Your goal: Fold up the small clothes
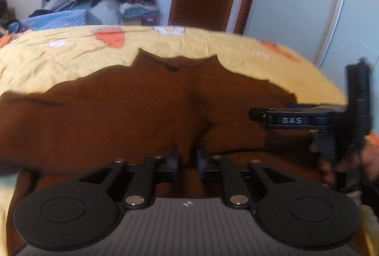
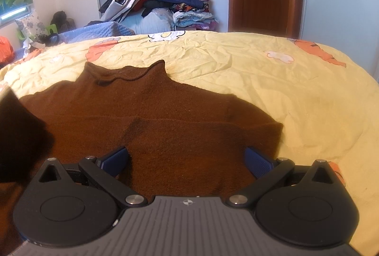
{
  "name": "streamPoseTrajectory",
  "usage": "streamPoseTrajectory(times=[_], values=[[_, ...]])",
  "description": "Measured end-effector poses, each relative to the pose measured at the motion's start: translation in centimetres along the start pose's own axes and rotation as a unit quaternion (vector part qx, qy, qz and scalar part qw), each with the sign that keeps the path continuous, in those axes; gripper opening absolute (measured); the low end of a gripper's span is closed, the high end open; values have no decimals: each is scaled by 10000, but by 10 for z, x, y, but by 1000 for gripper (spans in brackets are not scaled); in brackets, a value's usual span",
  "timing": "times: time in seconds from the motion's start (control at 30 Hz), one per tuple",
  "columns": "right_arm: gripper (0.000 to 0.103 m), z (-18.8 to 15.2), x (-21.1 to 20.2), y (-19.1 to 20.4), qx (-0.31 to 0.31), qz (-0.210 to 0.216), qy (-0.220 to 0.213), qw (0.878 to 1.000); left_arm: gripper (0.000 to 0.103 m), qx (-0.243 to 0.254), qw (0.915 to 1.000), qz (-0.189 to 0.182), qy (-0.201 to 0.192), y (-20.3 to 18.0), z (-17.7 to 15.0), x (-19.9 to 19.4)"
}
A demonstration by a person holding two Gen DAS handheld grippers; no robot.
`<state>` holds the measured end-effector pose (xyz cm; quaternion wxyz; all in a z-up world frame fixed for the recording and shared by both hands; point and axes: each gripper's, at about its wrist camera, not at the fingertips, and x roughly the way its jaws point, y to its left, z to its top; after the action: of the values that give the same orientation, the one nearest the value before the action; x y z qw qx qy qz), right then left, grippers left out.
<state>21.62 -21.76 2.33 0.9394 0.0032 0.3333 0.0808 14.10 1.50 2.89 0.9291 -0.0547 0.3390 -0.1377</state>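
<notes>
Nearest the lens, the left gripper (image 1: 187, 159) has its jaws a narrow gap apart, with nothing visibly pinched. The brown sweater (image 2: 165, 118) lies mid-frame on the yellow bedspread (image 2: 260, 80). The right gripper (image 2: 187, 159), jaws wide apart, hovers over the hem. It looks mid-fold; next, a clean pinch on an edge.

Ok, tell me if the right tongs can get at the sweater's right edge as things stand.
Probably yes: the right tongs stand open over the brown sweater, and its right edge lies bare on the yellow bedspread with nothing between.
</notes>
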Motion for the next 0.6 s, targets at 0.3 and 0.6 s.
streamPoseTrajectory(times=[0.3,0.6], values=[[103,21,-23,0,1316,882,200,9872,101,-1453,9858,504,-679,81,-51,-37],[81,38,15,40,1894,2017,1829,9434,102,-1512,9835,502,-854,84,-59,-41]])
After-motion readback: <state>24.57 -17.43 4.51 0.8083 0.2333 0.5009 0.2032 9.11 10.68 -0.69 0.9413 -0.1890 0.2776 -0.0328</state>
